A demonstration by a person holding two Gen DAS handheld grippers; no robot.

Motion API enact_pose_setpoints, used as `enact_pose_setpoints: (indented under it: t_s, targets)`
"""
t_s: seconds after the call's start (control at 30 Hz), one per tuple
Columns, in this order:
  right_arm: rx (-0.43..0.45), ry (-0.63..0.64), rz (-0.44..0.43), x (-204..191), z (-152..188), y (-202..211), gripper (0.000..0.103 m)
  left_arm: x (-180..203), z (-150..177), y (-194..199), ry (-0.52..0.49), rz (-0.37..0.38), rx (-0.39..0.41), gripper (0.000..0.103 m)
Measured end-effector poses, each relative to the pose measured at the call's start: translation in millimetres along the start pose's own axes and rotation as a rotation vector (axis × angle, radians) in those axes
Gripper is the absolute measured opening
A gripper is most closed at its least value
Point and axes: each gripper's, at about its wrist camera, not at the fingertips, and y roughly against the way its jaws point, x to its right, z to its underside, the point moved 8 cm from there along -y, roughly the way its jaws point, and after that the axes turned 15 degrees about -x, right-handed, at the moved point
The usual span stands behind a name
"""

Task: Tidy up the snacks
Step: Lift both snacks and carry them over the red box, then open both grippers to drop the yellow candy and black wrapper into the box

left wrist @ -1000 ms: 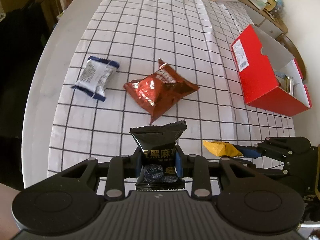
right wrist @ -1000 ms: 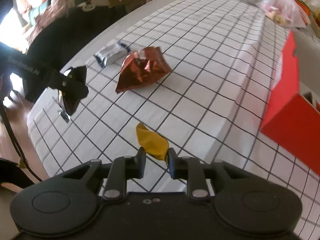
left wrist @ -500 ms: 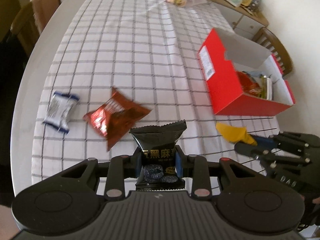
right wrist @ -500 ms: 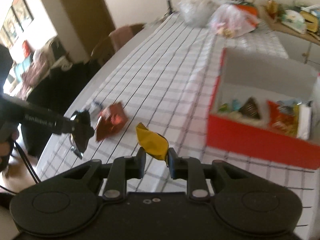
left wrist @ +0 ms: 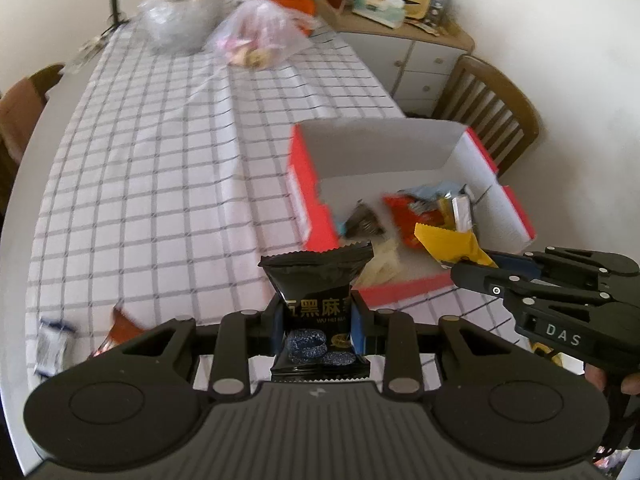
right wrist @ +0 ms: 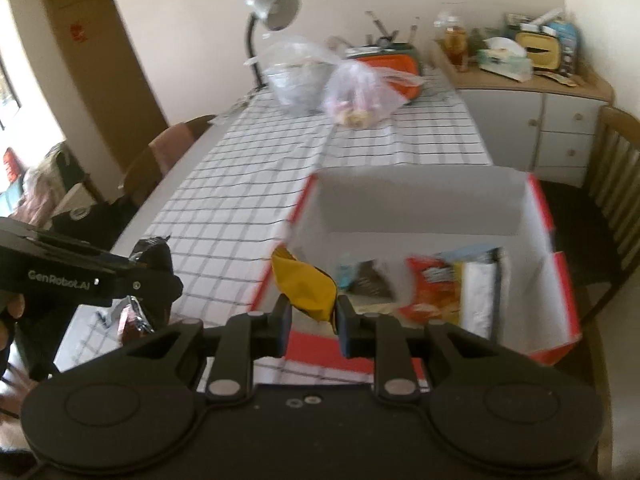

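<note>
My left gripper (left wrist: 318, 316) is shut on a black snack packet (left wrist: 318, 280) with gold characters, held above the table near the front corner of the open red box (left wrist: 310, 200). My right gripper (right wrist: 311, 312) is shut on a yellow wrapper (right wrist: 306, 286), seen as the yellow wrapper (left wrist: 448, 242) hanging over the box's front edge in the left wrist view. The red box (right wrist: 568, 304) holds several snack packets. A red-brown packet (left wrist: 120, 326) and a blue-and-silver packet (left wrist: 52, 344) lie on the checked cloth at the lower left, partly hidden behind my left gripper.
Two clear plastic bags (right wrist: 332, 84) and a grey desk lamp (right wrist: 272, 12) stand at the table's far end. A wooden chair (left wrist: 488, 108) and a cluttered white cabinet (right wrist: 536, 108) lie beyond the box. Another chair (right wrist: 168, 152) stands along the table's left side.
Both grippers have risen and swung toward the red box, each keeping its packet. The box interior has come into view, and the loose packets on the cloth have slid to the lower left.
</note>
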Motion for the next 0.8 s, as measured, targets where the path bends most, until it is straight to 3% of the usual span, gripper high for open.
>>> enact_pose_setpoints:
  t_s: [0.37,0.8]
  targets:
    - [-0.044,-0.078,0.065,72,-17,-14,0.021,63,-59,-40,-0.054,-0.052,-0.020,0.031]
    - [-0.167,-0.122,0.056,95,-28,-60,0.021,71,-94,-105,-0.021,-0.129,-0.144,0.031]
